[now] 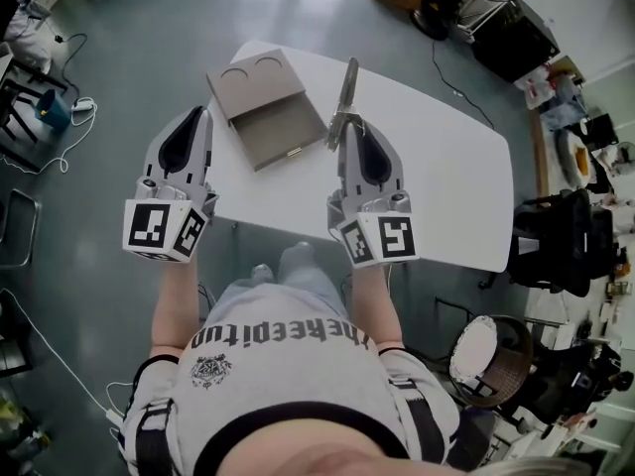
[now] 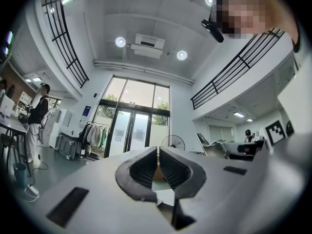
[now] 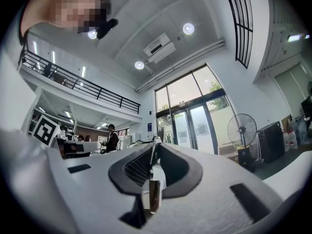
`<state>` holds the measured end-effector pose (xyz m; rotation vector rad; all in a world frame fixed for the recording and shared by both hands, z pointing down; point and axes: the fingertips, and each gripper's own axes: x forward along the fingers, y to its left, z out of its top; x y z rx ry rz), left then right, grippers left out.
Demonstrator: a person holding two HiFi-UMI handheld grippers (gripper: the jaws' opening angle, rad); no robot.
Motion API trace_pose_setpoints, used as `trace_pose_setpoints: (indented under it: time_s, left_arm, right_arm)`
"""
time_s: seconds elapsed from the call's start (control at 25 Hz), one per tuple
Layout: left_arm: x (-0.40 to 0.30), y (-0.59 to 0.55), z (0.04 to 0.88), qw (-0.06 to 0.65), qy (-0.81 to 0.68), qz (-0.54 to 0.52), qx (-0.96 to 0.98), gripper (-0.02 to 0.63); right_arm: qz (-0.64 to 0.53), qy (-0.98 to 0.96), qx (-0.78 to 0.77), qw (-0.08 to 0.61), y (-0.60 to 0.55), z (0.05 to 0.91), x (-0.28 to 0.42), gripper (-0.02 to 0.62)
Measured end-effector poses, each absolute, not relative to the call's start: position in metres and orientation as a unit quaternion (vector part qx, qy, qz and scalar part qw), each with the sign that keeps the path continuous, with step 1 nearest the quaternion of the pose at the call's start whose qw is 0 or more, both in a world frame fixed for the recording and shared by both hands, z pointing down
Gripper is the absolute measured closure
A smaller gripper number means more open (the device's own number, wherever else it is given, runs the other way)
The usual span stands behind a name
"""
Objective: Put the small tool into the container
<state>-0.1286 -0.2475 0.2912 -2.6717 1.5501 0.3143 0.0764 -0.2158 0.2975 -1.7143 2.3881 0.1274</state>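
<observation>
Right gripper view for the grip: right gripper (image 3: pixel 153 155) pinched on end of small tool (image 3: pixel 151 193) just right of container (image 1: pixel 266 107), left gripper (image 2: pixel 158 155) closed empty; liable to pivot or slip out if swung.

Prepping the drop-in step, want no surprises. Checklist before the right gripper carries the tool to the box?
1. Tool clamped in the right gripper: ok, jaws closed on it.
2. Left gripper shut with nothing in it: ok.
3. Container open, tray facing up: ok, by its look.
4. Tool over the container: not ok, it sits to the container's right.
5. Tool lifted off the table: cannot tell.
</observation>
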Motion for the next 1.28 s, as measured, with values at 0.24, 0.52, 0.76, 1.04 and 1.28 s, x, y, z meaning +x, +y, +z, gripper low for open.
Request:
trace_pose_setpoints:
  time_s: [0.24,0.52,0.76,1.04,1.28]
  left_arm:
    - [-0.127,-0.271,0.290,0.022,0.503,0.113,-0.857,0.592]
    - [-0.125,-0.296,0.275,0.016,0.530,0.106,-0.841,0.592]
    - [-0.129,-0.314,0.281,0.008,0.547,0.107,-0.830,0.592]
    - [-0.140,-0.330,0.293,0.000,0.571,0.100,-0.815,0.592]
    - [-0.148,-0.336,0.298,-0.006,0.587,0.093,-0.804,0.592]
  right_arm:
    - [0.044,0.815,-0.572,0.085,-0.242,0.300,0.077,0.560]
    - [0.051,0.830,-0.551,0.070,-0.280,0.295,0.079,0.560]
    - [0.065,0.849,-0.523,0.021,-0.310,0.314,0.068,0.561]
    - [0.089,0.870,-0.479,-0.075,-0.336,0.357,0.045,0.561]
    - [0.132,0.888,-0.415,-0.144,-0.342,0.392,0.021,0.561]
